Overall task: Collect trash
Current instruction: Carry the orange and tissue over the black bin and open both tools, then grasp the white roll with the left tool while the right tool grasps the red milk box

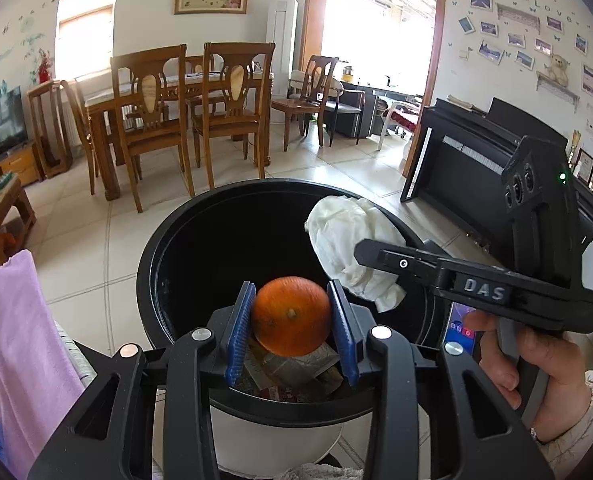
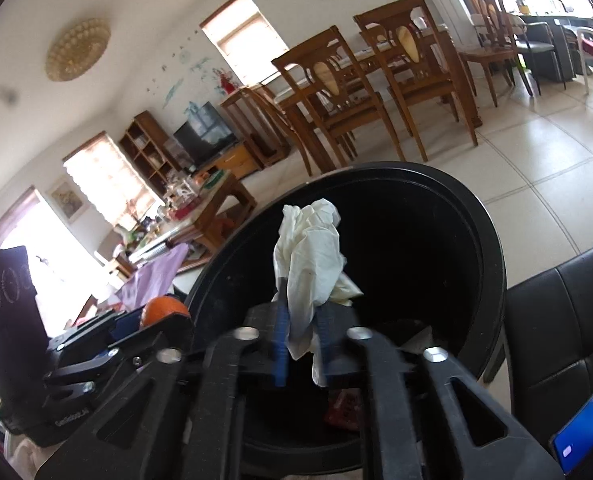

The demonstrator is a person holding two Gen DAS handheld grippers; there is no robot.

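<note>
My left gripper (image 1: 291,318) is shut on an orange (image 1: 291,315) and holds it over the open mouth of a black round trash bin (image 1: 152,264). My right gripper (image 2: 301,322) is shut on a crumpled white tissue (image 2: 310,252) and holds it over the same bin (image 2: 492,248). In the left wrist view the right gripper (image 1: 370,254) comes in from the right with the tissue (image 1: 348,248) above the bin's right rim. In the right wrist view the orange (image 2: 162,308) shows at the bin's left edge. Paper wrappers (image 1: 296,372) lie at the bin's bottom.
A pink cloth (image 1: 20,344) hangs at the left. A dining table with wooden chairs (image 1: 184,108) stands behind the bin on the tiled floor. A black piano (image 1: 476,160) is at the right. A black leather seat (image 2: 564,312) is right of the bin.
</note>
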